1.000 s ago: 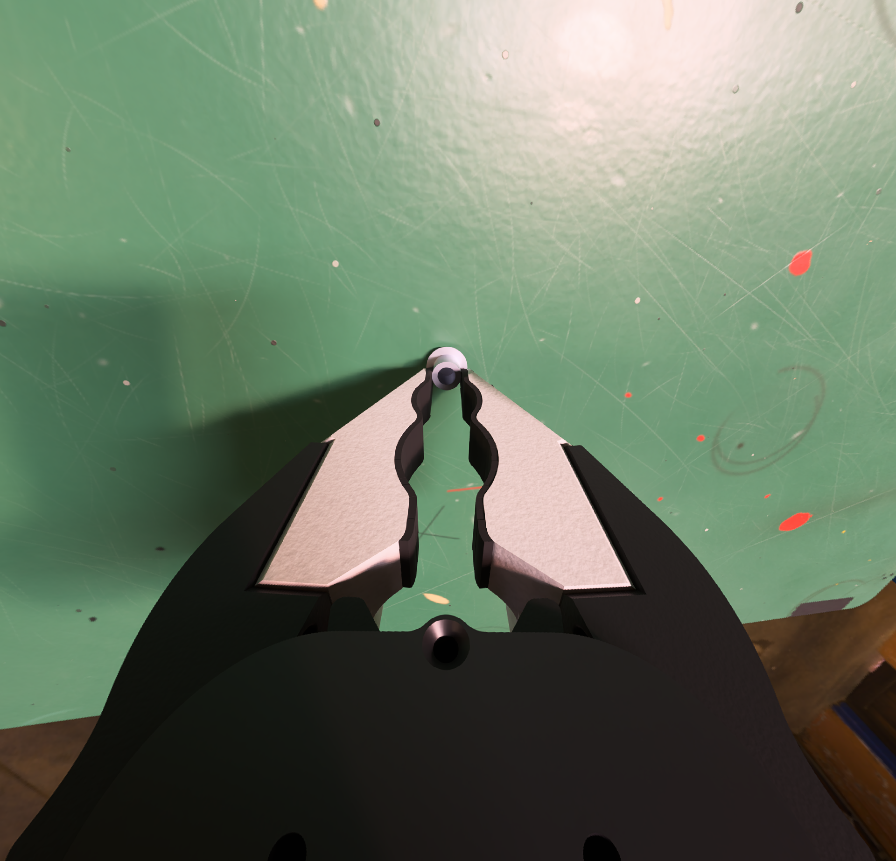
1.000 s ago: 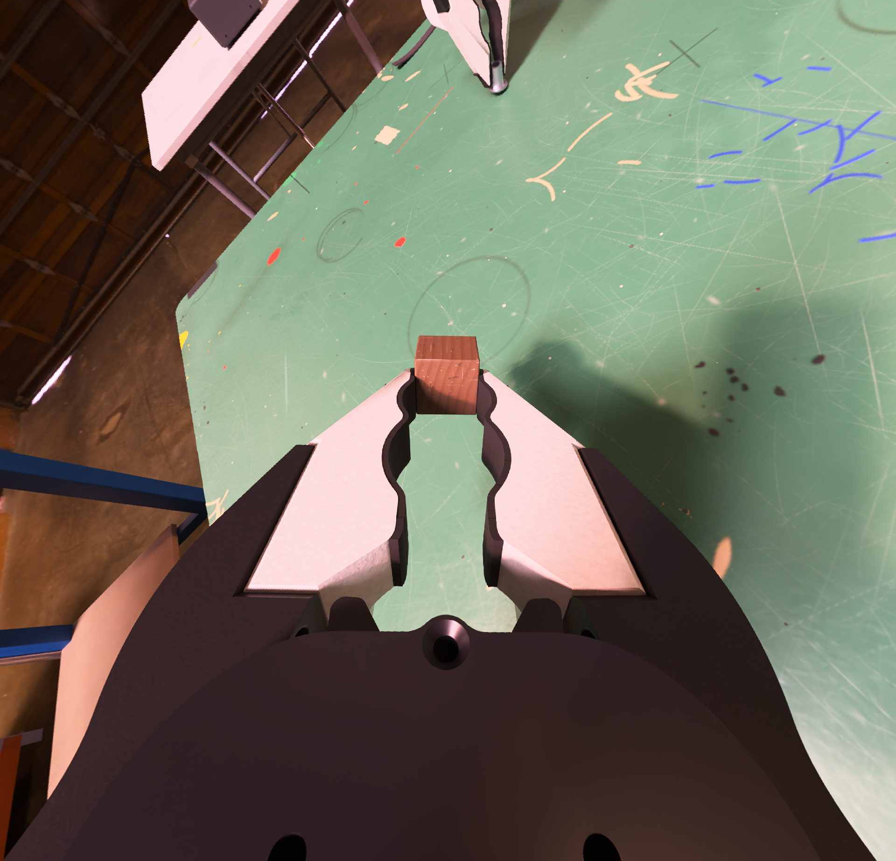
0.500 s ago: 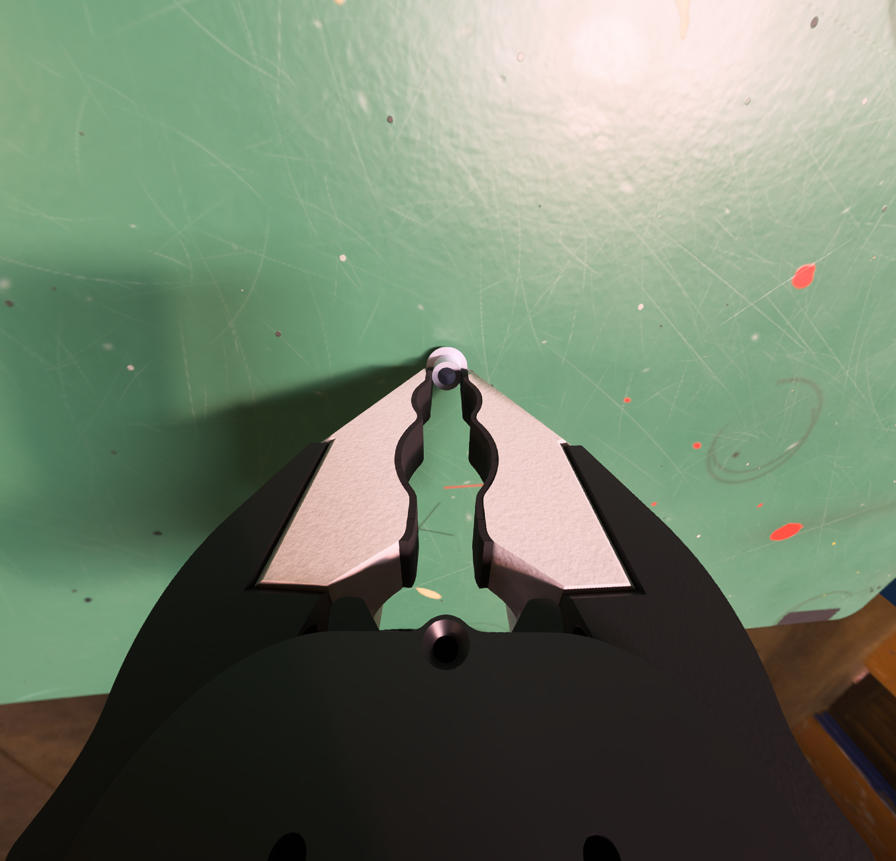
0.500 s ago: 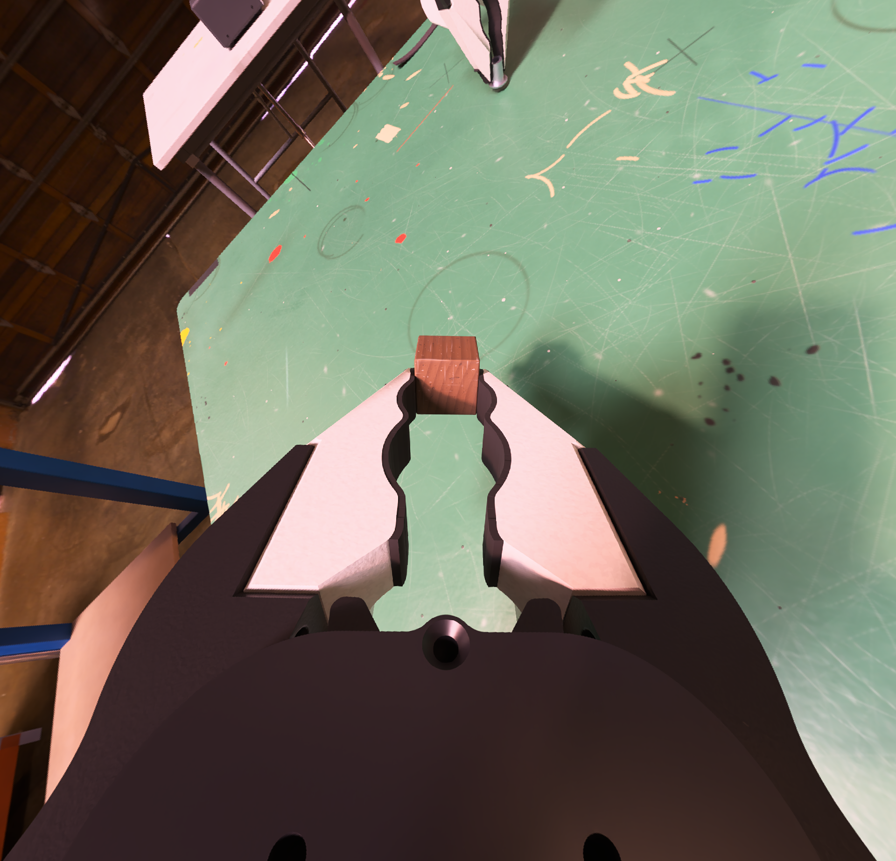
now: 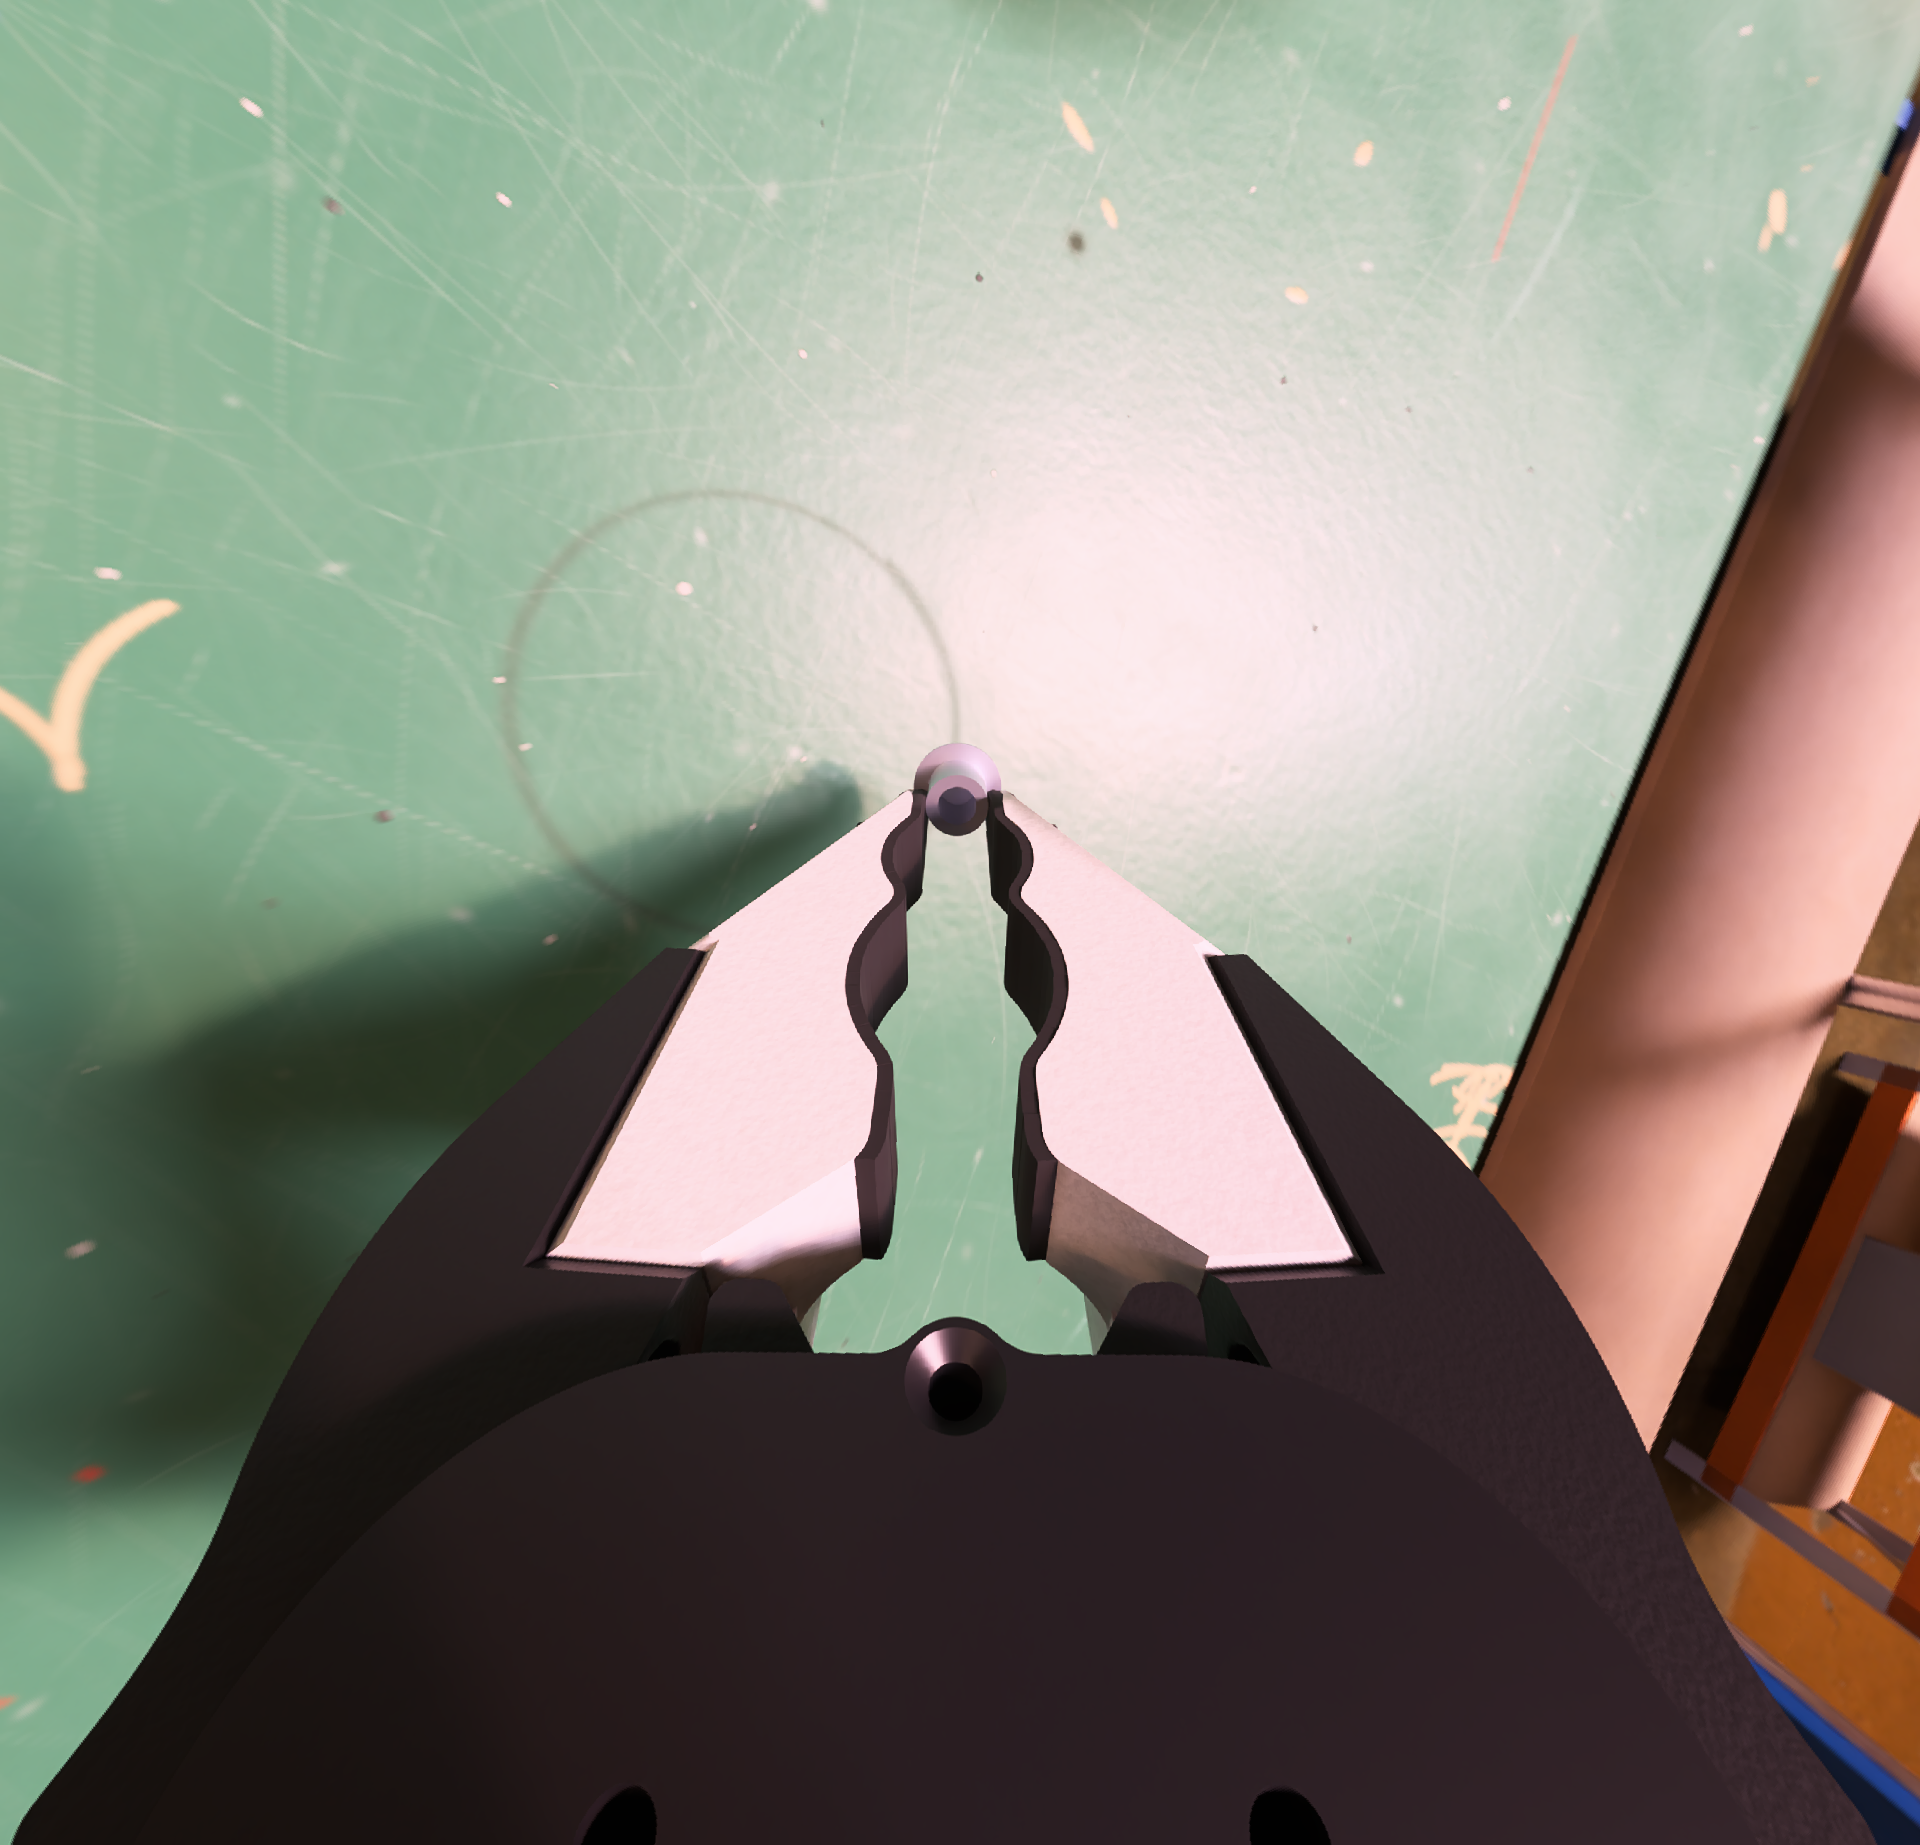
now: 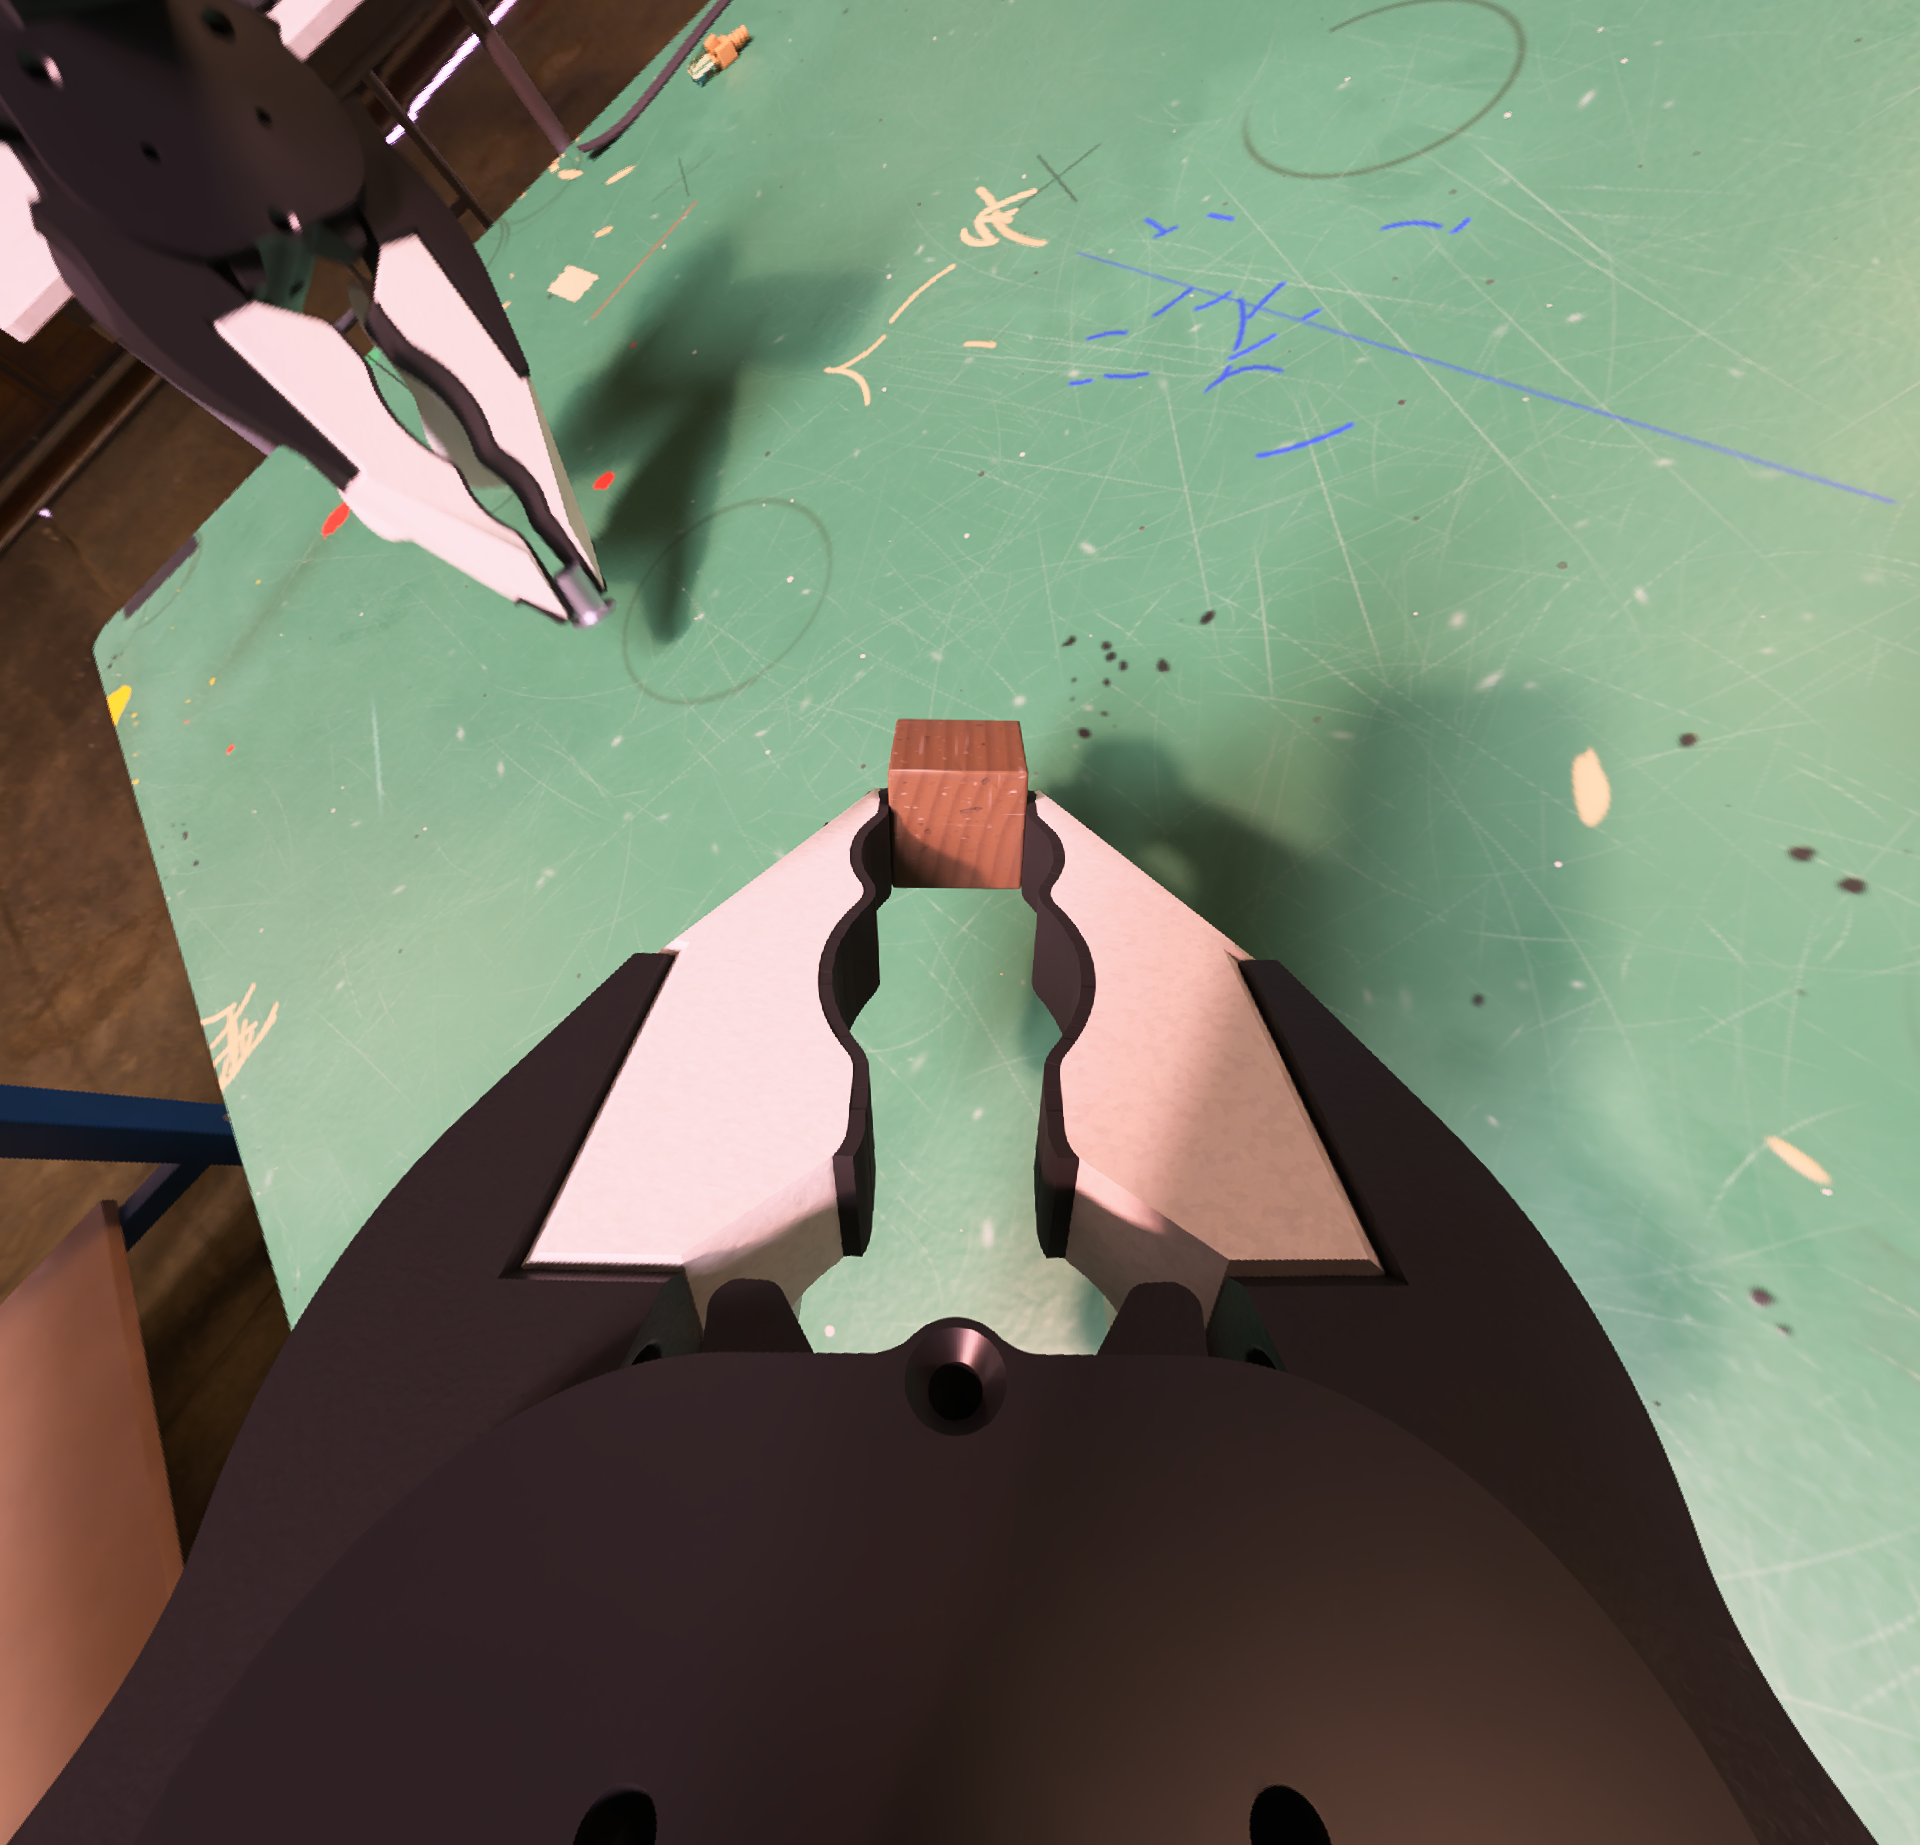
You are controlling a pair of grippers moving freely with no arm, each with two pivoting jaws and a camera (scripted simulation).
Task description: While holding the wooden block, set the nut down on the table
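My left gripper (image 5: 956, 803) is shut on a small pale grey nut (image 5: 958, 789), pinched at the very fingertips above the green table (image 5: 1247, 445). The right wrist view shows the same gripper (image 6: 582, 600) at the upper left, tilted down, with the nut (image 6: 588, 611) just over or on the table beside a drawn circle; contact is not clear. My right gripper (image 6: 958, 808) is shut on a brown wooden block (image 6: 958, 803) and holds it above the table (image 6: 1455, 652).
The table's right edge (image 5: 1714, 704) runs close to the left gripper, with shelving and floor beyond. In the right wrist view the table's left edge (image 6: 177, 860) and a corner lie near. A small tan-and-green object (image 6: 719, 52) lies at the far edge.
The left gripper has moved and turned with the nut, now near a drawn circle and closer to the right gripper. The right gripper has shifted its view, still holding the block.
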